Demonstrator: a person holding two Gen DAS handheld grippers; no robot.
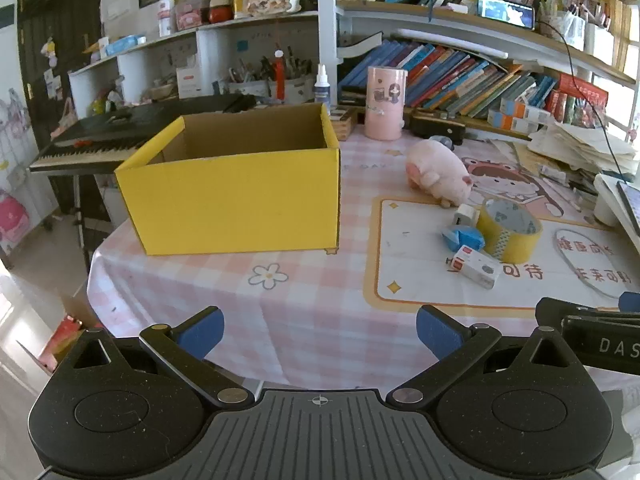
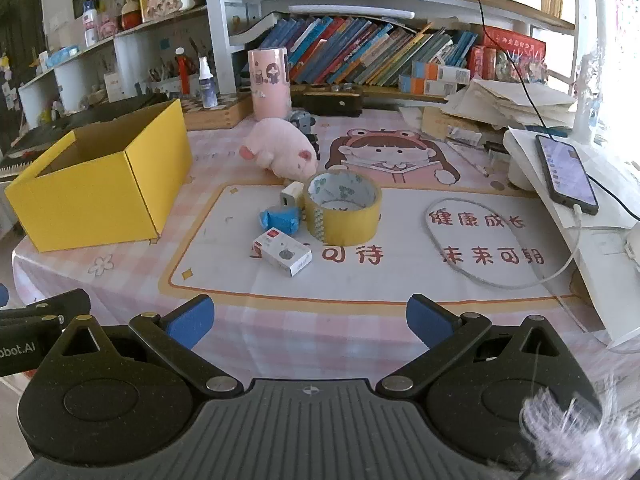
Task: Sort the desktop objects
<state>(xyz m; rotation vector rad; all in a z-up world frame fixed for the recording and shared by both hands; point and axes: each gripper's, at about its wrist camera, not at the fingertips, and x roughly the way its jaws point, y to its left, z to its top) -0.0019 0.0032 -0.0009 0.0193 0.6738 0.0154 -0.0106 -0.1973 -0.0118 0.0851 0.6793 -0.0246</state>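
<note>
An open yellow cardboard box [image 1: 236,204] [image 2: 100,196] stands on the left of the table; its visible inside looks empty. To its right lie a pink plush pig [image 1: 438,176] [image 2: 280,152], a yellow tape roll [image 1: 510,230] [image 2: 342,208], a white charger [image 1: 466,215] [image 2: 291,195], a blue wrapped item [image 1: 464,239] [image 2: 280,219] and a small white box [image 1: 476,266] [image 2: 282,256]. My left gripper [image 1: 320,334] is open and empty near the table's front edge. My right gripper [image 2: 310,322] is open and empty, in front of the small white box.
A pink cylinder holder [image 1: 385,103] [image 2: 269,83] stands at the back before shelves of books. A phone [image 2: 566,174] on a white stand and a looped cable [image 2: 480,240] lie right. A keyboard [image 1: 104,140] stands behind the box. Papers [image 1: 580,148] pile at back right.
</note>
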